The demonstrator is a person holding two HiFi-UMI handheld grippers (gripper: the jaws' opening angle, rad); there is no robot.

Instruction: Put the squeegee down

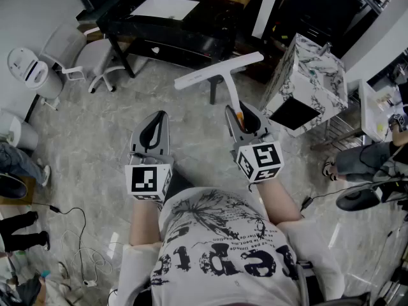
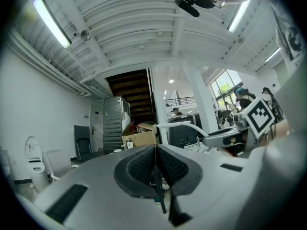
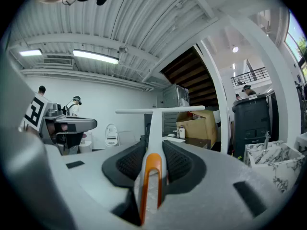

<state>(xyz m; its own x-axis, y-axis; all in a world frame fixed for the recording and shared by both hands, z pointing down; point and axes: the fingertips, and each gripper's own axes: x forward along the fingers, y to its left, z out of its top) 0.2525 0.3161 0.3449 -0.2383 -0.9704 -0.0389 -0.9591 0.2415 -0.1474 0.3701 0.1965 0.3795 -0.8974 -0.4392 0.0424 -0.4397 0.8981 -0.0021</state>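
Observation:
The white squeegee (image 1: 220,75) has a long blade at the top and an orange-trimmed handle. My right gripper (image 1: 241,121) is shut on that handle and holds the squeegee level out in front of me, above the floor. In the right gripper view the squeegee (image 3: 154,128) runs straight out between the dark pads, its blade lying crosswise at the far end. My left gripper (image 1: 153,127) is held level beside it on the left, shut with nothing in it; in the left gripper view the left gripper (image 2: 156,163) has its pads pressed together.
A black table (image 1: 172,21) stands ahead across the grey marble floor. A marble-patterned box (image 1: 312,81) is to the right, with a wire rack behind it. White chairs (image 1: 70,59) and a white bin (image 1: 25,72) are at the left. Cables (image 1: 83,247) lie lower left.

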